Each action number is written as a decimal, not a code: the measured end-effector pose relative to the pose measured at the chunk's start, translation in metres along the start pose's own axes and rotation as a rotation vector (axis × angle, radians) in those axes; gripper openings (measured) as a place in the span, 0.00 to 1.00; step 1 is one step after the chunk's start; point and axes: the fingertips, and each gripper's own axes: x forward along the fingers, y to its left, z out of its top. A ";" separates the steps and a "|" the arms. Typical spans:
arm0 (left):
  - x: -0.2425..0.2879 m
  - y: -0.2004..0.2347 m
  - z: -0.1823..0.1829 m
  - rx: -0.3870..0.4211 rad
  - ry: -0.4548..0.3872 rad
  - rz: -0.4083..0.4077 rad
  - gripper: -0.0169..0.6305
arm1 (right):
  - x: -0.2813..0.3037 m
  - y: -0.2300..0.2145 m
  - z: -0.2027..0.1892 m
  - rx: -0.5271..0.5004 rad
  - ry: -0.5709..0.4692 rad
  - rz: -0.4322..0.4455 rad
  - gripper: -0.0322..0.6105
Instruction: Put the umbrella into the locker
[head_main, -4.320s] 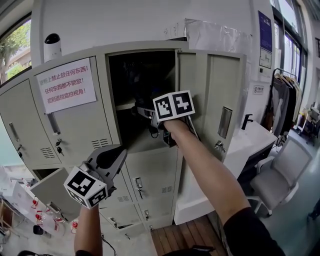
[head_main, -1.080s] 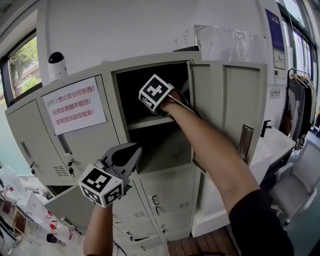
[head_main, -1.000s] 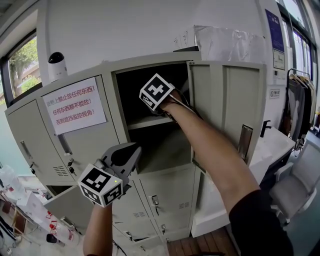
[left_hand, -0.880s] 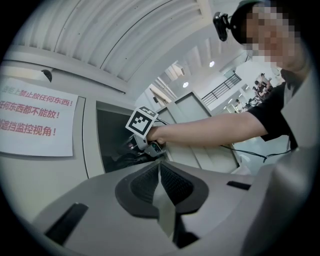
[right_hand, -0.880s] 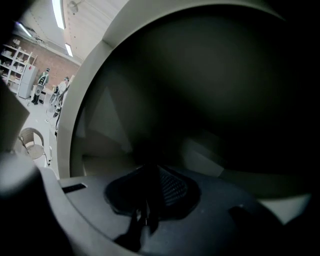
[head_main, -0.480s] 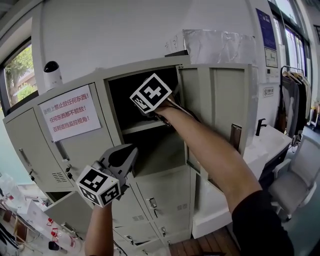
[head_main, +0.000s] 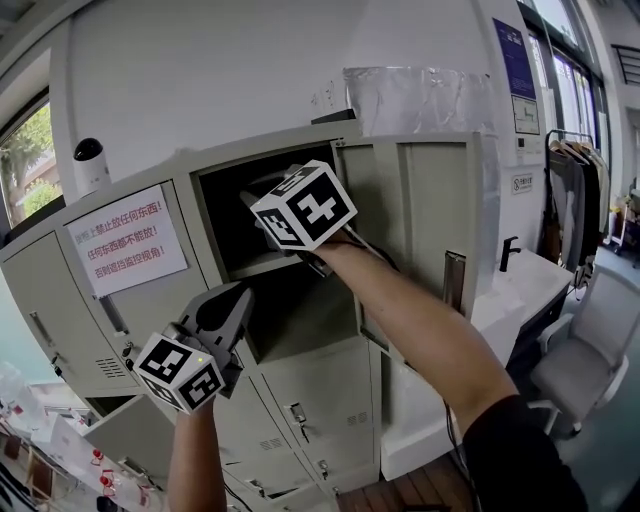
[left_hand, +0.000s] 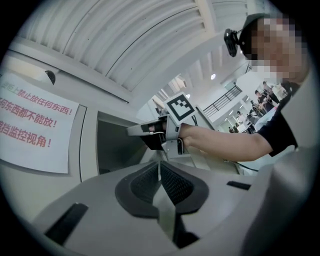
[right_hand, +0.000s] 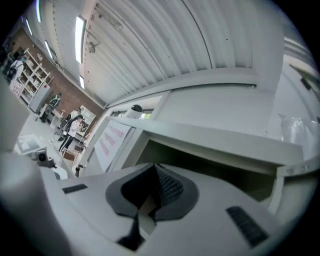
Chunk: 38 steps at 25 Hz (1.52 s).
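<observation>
The grey locker bank has one upper compartment (head_main: 262, 232) open, its door (head_main: 415, 225) swung out to the right. Inside it is dark, and I cannot make out the umbrella in any view. My right gripper (head_main: 249, 197) is at the mouth of that compartment and points up and left. Its jaws are closing, and its pads (right_hand: 165, 186) meet with nothing between them. In the left gripper view the right gripper (left_hand: 130, 132) shows in front of the opening. Lower left, my left gripper (head_main: 242, 294) is shut and empty in front of the locker, its pads (left_hand: 170, 181) pressed together.
A white sign with red print (head_main: 122, 246) hangs on the locker door to the left. A small white camera (head_main: 88, 163) and a clear plastic bag (head_main: 420, 100) sit on top of the lockers. To the right are a white counter (head_main: 525, 275), an office chair (head_main: 590, 365) and a clothes rack (head_main: 572, 190).
My right gripper has drawn back out of the compartment toward me, turning upward, and its jaws have closed empty. The left gripper has risen a little.
</observation>
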 end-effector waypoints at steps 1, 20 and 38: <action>0.000 0.001 0.002 -0.002 -0.005 0.004 0.07 | -0.006 0.004 0.003 0.012 -0.022 0.003 0.08; -0.026 0.002 0.003 -0.025 -0.046 0.067 0.07 | -0.094 0.090 -0.020 -0.041 -0.233 0.047 0.07; -0.093 -0.043 -0.053 -0.160 -0.119 0.163 0.06 | -0.169 0.137 -0.107 0.127 -0.274 0.060 0.07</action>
